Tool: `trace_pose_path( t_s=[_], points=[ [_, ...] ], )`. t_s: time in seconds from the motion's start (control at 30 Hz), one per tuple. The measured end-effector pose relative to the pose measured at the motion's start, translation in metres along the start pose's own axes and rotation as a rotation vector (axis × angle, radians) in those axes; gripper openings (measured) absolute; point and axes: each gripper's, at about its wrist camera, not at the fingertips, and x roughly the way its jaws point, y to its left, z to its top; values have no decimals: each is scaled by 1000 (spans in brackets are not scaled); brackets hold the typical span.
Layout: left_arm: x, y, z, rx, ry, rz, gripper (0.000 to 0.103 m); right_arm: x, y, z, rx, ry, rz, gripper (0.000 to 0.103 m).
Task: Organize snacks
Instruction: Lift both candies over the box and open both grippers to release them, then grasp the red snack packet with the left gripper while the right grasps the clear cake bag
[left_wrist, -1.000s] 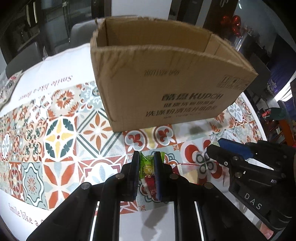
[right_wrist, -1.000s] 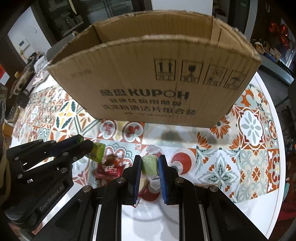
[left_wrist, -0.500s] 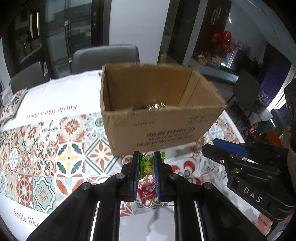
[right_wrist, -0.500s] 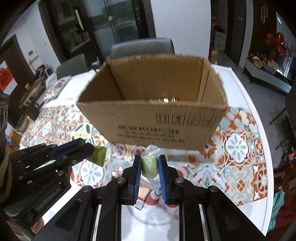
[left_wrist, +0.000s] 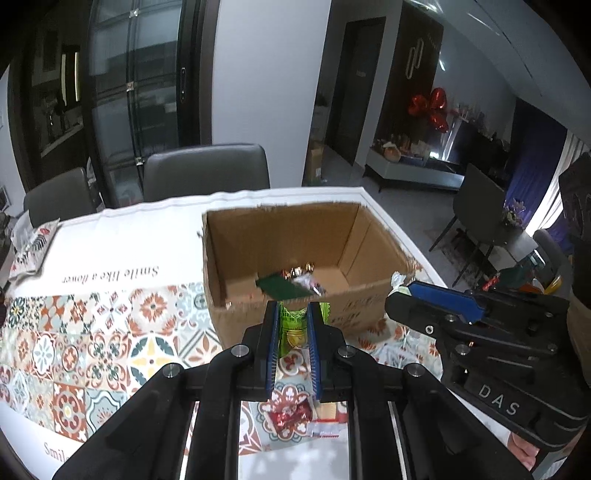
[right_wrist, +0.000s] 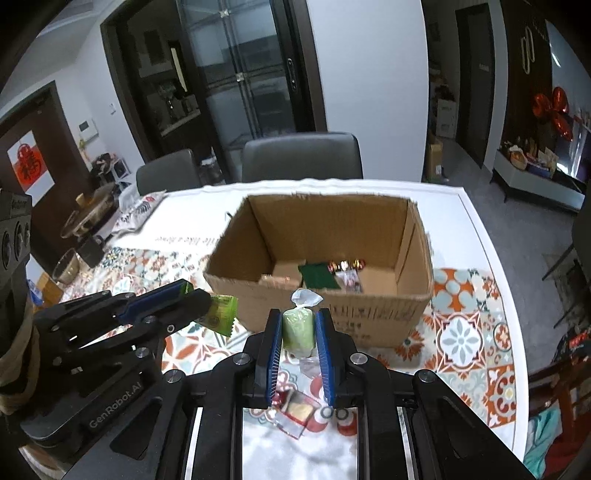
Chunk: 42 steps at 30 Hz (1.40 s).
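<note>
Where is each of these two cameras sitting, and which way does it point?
Left wrist: sits on the left gripper, facing along its fingers at the cardboard box; a green candy is pinched; the right gripper shows beside it.
Right wrist: sits on the right gripper, facing the same box; it pinches a pale green sweet; the left gripper shows at left.
Shared: box, patterned tablecloth, grey chair.

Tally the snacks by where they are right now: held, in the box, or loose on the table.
Held: 2 - green candy packet in left hand-held gripper, pale green wrapped sweet in right hand-held gripper
In cardboard box: about 3, blurred
Loose on table: at least 2, partly hidden
Total: about 7
</note>
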Motion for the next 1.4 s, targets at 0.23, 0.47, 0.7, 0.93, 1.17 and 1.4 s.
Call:
trace_pose_path(
  t_s=[0.23, 0.47, 0.7, 0.93, 1.17, 1.4],
  points=[
    [-3, -1, 26, 13, -27, 16, 16, -7, 0, 23, -18, -27, -1, 20],
    [13, 3, 48, 10, 4, 22, 16, -4, -6, 47, -24, -34, -10, 20],
    [41, 7, 67, 8, 49, 36, 16, 16, -17, 67, -27, 11, -65, 20],
    [54, 15, 75, -7, 34, 112, 35, 37, -33, 79, 16, 53, -112, 40],
    [29, 16, 44, 8, -4, 97, 35, 29, -30, 57, 28, 33, -98, 43],
    [3, 16, 17, 25, -50, 83, 35, 13, -12, 28, 27, -9, -66, 43]
  ],
)
